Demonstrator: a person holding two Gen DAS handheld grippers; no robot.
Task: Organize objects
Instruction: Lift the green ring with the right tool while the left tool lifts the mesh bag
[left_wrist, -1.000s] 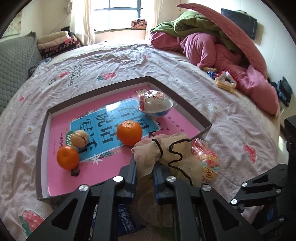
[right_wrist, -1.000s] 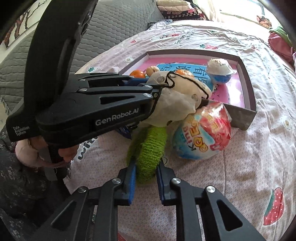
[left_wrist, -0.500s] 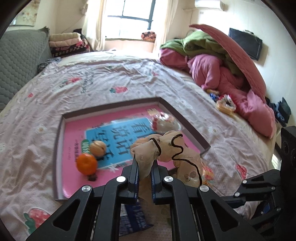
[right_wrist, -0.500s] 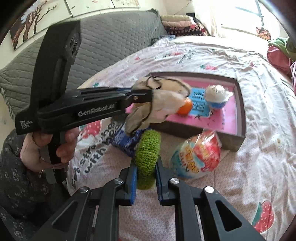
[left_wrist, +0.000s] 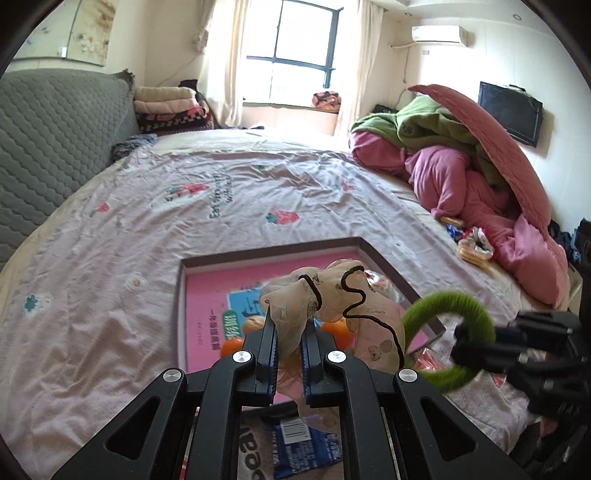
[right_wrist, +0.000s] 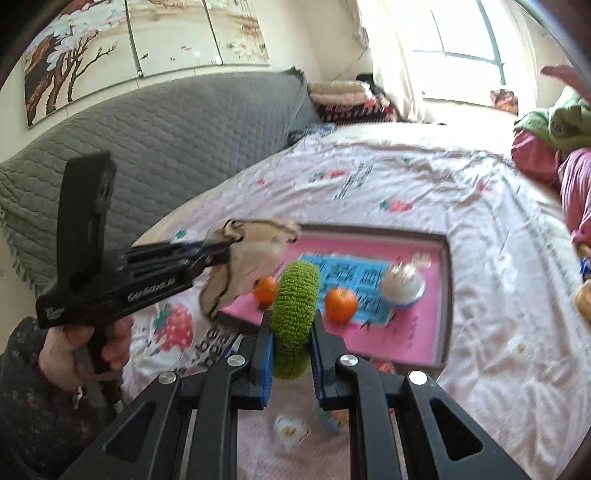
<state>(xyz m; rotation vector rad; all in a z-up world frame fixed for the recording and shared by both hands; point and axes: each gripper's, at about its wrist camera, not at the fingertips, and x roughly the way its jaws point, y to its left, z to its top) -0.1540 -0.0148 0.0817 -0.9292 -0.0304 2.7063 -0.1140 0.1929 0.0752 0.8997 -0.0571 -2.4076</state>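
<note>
Hanging clamped — scrunchie in left gripper

Window glare; fisheye edges warped; right view blurred.

Beige black-trimmed scrunchie and green knitted ring, both aloft above pink tray.

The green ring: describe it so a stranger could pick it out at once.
Above the near edge of the pink tray on the bed, the right gripper pinches a green ring. It is fuzzy, knitted and bright green, unlike the beige cloth in the left gripper.
</note>
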